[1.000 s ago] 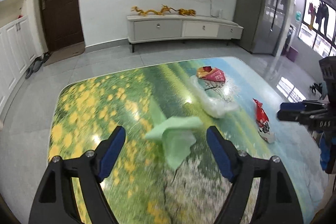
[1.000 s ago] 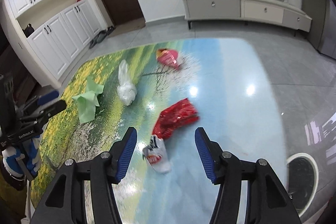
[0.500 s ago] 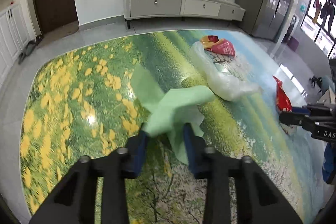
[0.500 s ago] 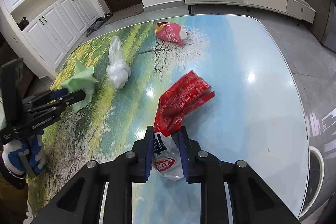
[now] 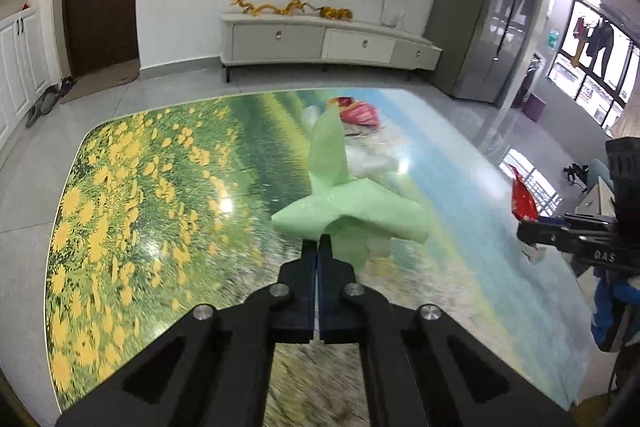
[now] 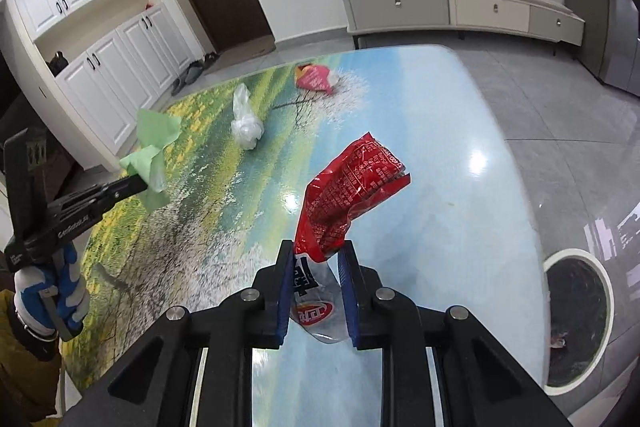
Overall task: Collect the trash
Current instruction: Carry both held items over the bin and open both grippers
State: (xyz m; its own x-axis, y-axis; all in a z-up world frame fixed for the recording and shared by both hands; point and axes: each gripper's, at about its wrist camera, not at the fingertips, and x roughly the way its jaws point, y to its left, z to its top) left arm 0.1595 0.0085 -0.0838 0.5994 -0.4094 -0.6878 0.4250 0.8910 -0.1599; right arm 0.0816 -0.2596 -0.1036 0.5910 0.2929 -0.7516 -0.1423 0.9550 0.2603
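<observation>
A crumpled green paper (image 5: pixel 352 211) hangs above the landscape-printed table (image 5: pixel 160 187), pinched at its lower edge by my left gripper (image 5: pixel 318 243), which is shut on it. From the right wrist view the same green paper (image 6: pixel 154 131) and left gripper (image 6: pixel 138 183) show at the left. My right gripper (image 6: pixel 316 251) is shut on a red snack bag (image 6: pixel 348 187), which stands up off the table (image 6: pixel 440 147) with its clear printed end between the fingers. The left wrist view catches that red bag (image 5: pixel 522 201) and right gripper (image 5: pixel 524 233) at the right edge.
A white plastic bag (image 6: pixel 246 123) and a pink-red wrapper (image 6: pixel 314 79) lie further back on the table. A round white-rimmed bin (image 6: pixel 576 311) stands on the floor beside the table's right edge. A gloved hand (image 6: pixel 48 291) holds the left gripper. A low TV cabinet (image 5: pixel 328 43) lines the far wall.
Both grippers went from open to shut. The left closed on the green paper and raised it; the right closed on the red snack bag and lifted it off the table.
</observation>
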